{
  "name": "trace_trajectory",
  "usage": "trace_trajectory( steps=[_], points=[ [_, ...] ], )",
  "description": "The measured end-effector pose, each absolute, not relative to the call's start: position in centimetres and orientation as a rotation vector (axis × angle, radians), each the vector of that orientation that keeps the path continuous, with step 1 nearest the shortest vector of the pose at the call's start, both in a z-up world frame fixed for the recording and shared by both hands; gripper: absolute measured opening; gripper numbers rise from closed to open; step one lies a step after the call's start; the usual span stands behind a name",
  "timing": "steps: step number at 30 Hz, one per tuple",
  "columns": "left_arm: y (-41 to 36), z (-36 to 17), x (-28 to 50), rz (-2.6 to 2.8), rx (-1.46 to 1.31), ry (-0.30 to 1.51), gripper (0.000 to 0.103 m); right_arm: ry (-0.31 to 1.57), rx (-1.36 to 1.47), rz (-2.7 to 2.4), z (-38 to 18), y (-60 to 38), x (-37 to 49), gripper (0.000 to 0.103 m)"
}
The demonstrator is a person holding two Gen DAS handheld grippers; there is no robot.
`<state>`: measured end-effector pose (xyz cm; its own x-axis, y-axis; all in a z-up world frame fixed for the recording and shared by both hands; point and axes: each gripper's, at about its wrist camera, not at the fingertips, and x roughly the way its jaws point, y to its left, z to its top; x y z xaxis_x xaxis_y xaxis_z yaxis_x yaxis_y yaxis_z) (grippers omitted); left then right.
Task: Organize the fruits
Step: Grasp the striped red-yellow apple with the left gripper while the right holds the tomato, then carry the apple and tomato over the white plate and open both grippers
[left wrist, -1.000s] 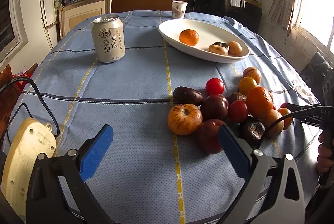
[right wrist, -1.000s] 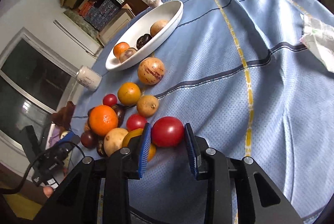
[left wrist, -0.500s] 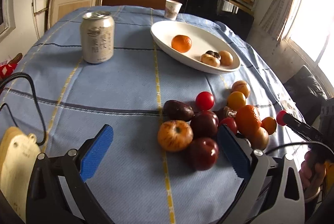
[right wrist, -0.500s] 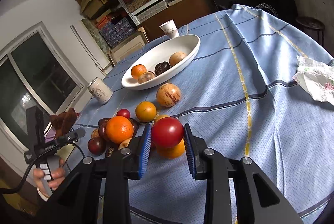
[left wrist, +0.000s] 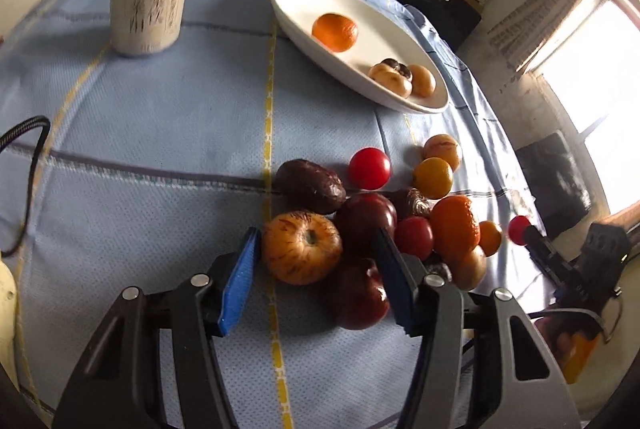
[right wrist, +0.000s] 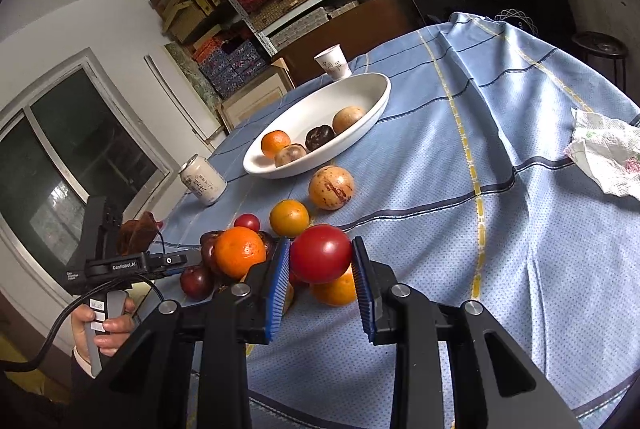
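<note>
Left wrist view — fingers (left wrist: 316, 265) closing around striped apple (left wrist: 302, 248), stem end facing camera, right fingers (right wrist: 320, 267) grasping red tomato (right wrist: 321, 253).

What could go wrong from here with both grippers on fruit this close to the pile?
1. The left gripper is closing around the striped orange-yellow fruit, but its right finger is wedged among the dark red fruits; it may nudge them and set the pile rolling.
2. The right gripper holds the red tomato by its smooth round sides; it could slip on the way to the white dish.
</note>
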<state>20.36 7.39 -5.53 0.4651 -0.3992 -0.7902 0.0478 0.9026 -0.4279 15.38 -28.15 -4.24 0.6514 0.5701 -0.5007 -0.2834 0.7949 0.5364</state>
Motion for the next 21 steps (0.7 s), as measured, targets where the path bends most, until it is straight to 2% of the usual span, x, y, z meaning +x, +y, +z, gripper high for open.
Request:
trace_trajectory(
  steps=[2, 10, 13, 21],
  points=[
    [7.8, -5.6, 20.4, -0.281, -0.396, 1.074, 0.049, 0.705, 0.437, 0.502, -4.2, -28.1, 15.3, 0.031],
    [8.1, -5.6, 20.0, -0.266, -0.384, 1.079, 0.046, 0.703, 0.433, 0.505, -4.1, -28.0, 15.2, 0.031],
    [7.8, -5.2, 19.5, -0.218, -0.336, 1.044, 0.04, 0.696, 0.43, 0.507, -4.0, -28.0, 15.2, 0.031],
    [8.3, -4.1, 17.8, -0.247, -0.324, 0.973, 0.04, 0.694, 0.419, 0.512, -4.0, -27.9, 15.3, 0.031]
  ],
)
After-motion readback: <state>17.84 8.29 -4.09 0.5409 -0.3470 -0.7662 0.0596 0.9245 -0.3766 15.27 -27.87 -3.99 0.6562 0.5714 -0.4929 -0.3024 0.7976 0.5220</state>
